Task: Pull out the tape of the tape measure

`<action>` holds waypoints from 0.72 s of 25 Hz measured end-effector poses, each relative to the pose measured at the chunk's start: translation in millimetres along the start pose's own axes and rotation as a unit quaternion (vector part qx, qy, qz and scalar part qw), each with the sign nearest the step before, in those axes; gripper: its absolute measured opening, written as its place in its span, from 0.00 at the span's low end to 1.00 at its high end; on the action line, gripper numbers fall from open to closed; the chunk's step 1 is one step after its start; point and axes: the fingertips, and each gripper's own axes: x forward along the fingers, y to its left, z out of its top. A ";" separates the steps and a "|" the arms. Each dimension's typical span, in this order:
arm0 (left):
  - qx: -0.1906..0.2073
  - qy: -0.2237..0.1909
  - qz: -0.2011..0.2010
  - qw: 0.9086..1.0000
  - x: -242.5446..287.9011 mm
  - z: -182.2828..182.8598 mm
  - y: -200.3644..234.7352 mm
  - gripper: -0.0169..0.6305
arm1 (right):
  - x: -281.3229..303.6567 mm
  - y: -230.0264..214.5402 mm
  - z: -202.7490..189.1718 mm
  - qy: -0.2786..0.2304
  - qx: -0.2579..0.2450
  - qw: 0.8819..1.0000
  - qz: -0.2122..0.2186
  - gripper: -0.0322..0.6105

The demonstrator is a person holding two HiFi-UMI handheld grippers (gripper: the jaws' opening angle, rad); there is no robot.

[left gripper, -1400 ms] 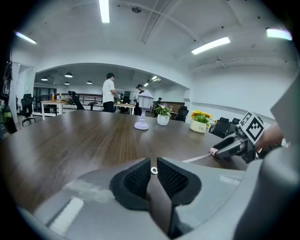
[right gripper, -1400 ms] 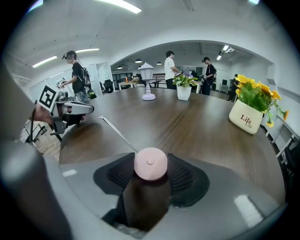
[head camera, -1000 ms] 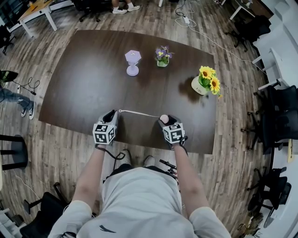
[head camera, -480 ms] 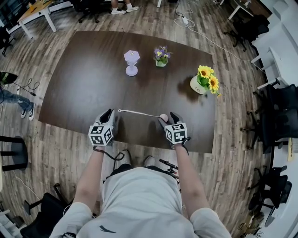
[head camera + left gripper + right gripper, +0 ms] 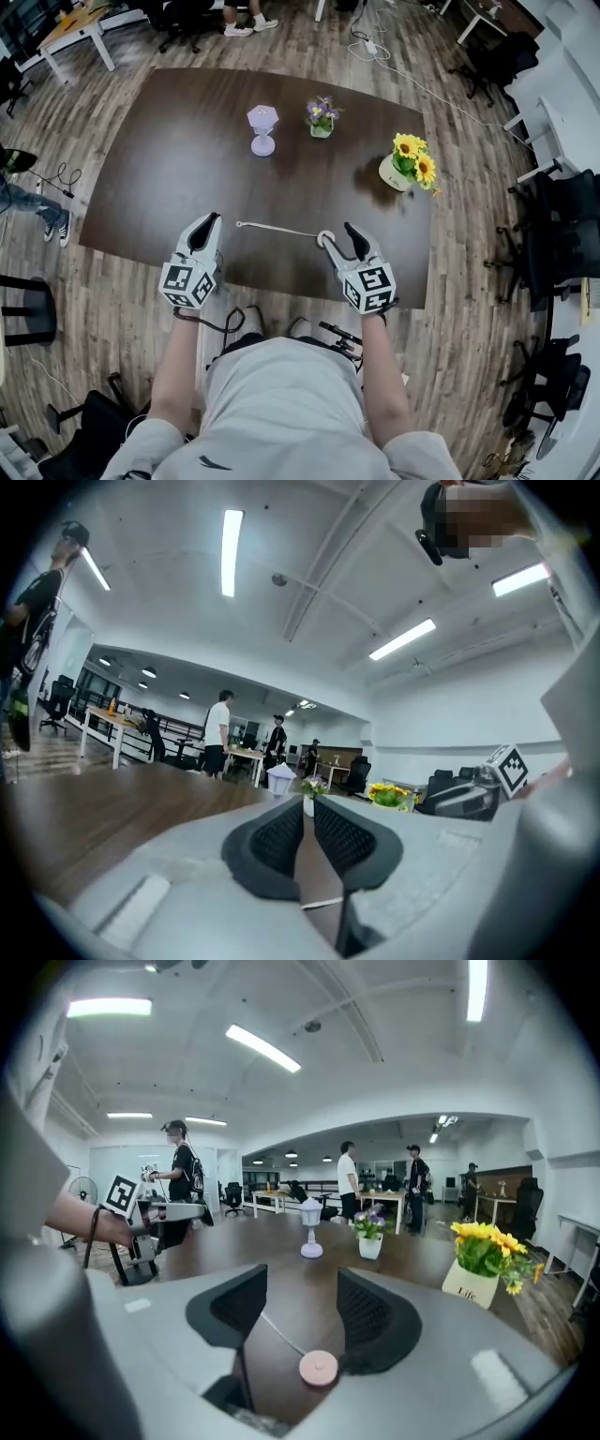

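Observation:
A small round pink tape measure (image 5: 325,239) lies on the dark wooden table (image 5: 178,169), its white tape (image 5: 277,228) drawn out to the left. My right gripper (image 5: 339,239) hovers over it; its jaws have just been closing but stand wide apart with nothing pressed. In the right gripper view the tape measure (image 5: 319,1368) shows on the table below the right gripper (image 5: 300,1288), with the tape (image 5: 277,1330) running up-left. My left gripper (image 5: 207,223) hangs left of the tape's end. In its own view the left gripper (image 5: 307,803) has a narrow gap, and a strip of tape (image 5: 323,904) shows below.
A lilac lamp (image 5: 262,128), a small vase of purple flowers (image 5: 321,116) and a white pot of sunflowers (image 5: 405,167) stand on the far half of the table. The table's near edge (image 5: 281,289) runs just under both grippers. Black chairs (image 5: 562,234) stand at the right.
Both grippers have lifted off the table toward the head camera. The right one has let go of the pink tape measure, which stays on the table. The left has drawn back from the tape's end.

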 end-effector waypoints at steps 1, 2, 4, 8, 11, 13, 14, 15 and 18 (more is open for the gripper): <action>0.005 -0.010 -0.001 1.000 -4.5 8.6 -2.9 0.09 | -7.4 2.8 11.9 -0.016 -0.007 1.000 0.001 0.42; 0.012 -0.020 -0.002 1.000 -9.5 17.0 -6.3 0.08 | -15.5 5.3 23.7 -0.032 -0.015 0.999 0.000 0.40; 0.035 -0.036 -0.003 0.999 -21.0 33.0 -15.7 0.07 | -35.0 11.6 45.9 -0.061 -0.034 0.998 -0.006 0.34; 0.057 -0.059 0.007 0.997 -39.9 51.2 -30.4 0.04 | -65.9 20.3 71.3 -0.097 -0.046 0.994 -0.018 0.24; 0.057 -0.072 0.018 0.996 -51.5 59.9 -37.3 0.04 | -79.9 21.3 78.8 -0.105 -0.050 0.993 -0.033 0.17; 0.060 -0.075 0.019 0.995 -56.2 62.8 -41.0 0.04 | -85.6 20.6 77.6 -0.103 -0.053 0.992 -0.045 0.12; 0.060 -0.075 0.017 0.995 -57.0 62.8 -42.3 0.04 | -87.0 19.5 74.9 -0.101 -0.052 0.992 -0.050 0.05; 0.058 -0.075 0.016 0.995 -57.1 62.2 -43.5 0.04 | -87.8 18.0 71.4 -0.099 -0.049 0.993 -0.053 0.05; 0.045 -0.076 0.010 0.996 -56.3 60.7 -46.7 0.04 | -90.4 13.4 62.6 -0.096 -0.027 0.993 -0.056 0.05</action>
